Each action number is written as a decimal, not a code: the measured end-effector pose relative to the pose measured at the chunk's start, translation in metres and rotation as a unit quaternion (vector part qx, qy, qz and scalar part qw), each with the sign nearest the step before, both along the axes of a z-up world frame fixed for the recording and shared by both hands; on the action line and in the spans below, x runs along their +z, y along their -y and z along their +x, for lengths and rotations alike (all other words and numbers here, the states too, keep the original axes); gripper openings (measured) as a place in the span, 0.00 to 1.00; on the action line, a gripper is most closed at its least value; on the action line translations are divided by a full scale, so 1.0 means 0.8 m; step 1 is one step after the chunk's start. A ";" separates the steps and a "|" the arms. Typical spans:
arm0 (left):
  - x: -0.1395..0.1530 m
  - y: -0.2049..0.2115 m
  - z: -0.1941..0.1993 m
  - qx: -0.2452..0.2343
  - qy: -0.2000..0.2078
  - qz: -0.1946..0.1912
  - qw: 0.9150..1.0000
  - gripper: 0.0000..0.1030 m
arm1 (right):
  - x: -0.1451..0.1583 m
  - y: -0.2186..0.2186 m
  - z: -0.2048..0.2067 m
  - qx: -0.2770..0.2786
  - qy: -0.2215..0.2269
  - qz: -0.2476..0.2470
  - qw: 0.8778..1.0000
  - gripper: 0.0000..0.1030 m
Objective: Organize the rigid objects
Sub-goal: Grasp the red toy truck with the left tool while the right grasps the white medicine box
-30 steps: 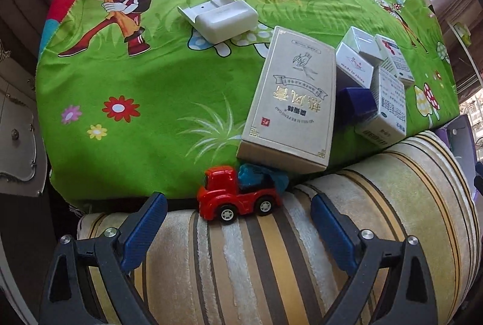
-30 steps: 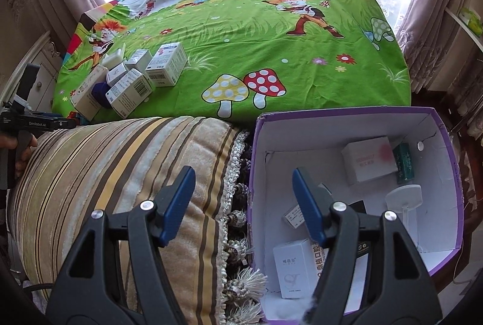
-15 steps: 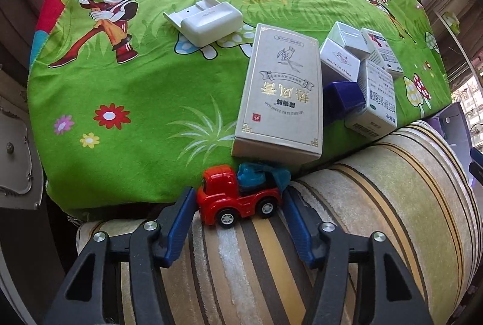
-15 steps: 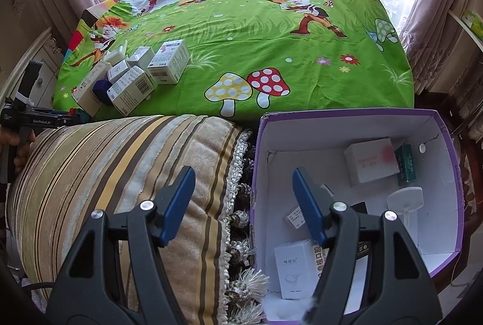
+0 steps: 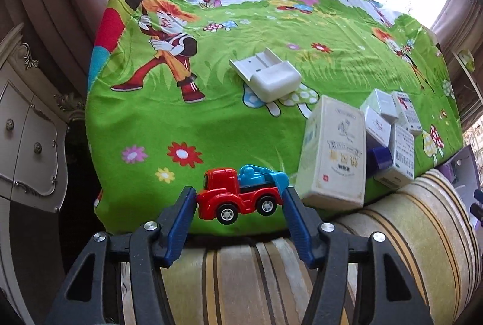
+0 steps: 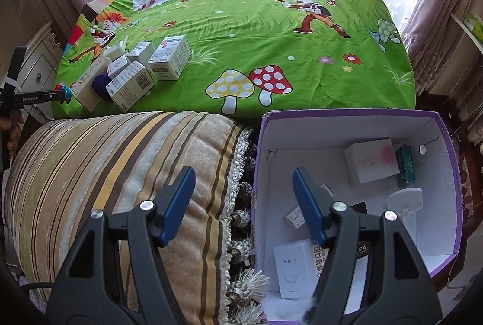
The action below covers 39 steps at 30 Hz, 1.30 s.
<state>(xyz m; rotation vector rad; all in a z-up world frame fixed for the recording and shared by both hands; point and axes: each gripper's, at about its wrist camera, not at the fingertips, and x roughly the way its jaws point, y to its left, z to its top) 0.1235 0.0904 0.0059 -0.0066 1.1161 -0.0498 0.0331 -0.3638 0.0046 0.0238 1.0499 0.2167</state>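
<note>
Left tongs (image 5: 240, 199) lifted the clamped toy truck (image 5: 241, 193) above green tablecloth (image 5: 211, 128); right tongs (image 6: 243, 192) apart.

Left gripper (image 5: 240, 201): black frame, blue finger pads (image 5: 181, 223), silver screws. Right gripper (image 6: 243, 198): same build. White "GenRobot.AI" lettering on left gripper's side, seen from right wrist.

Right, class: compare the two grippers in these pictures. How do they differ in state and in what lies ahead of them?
The left gripper has its fingers pressed on the red toy truck, while the right gripper is open and holds nothing. The left gripper faces the boxes on the green tablecloth; the right gripper hangs over the striped cushion and the purple box. Both have blue fingers on black frames.
</note>
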 end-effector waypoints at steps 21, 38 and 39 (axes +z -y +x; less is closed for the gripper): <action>-0.039 0.005 0.039 0.007 -0.008 -0.010 1.000 0.68 | 0.048 -0.043 0.048 0.023 0.027 0.028 0.999 0.69; -0.021 0.009 0.037 -0.032 0.036 0.013 0.999 0.65 | -0.016 -0.171 0.206 0.033 -0.054 0.034 0.997 0.70; -0.020 0.009 0.036 -0.038 0.037 0.017 0.998 0.63 | -0.020 -0.174 0.213 0.026 -0.054 0.026 0.998 0.70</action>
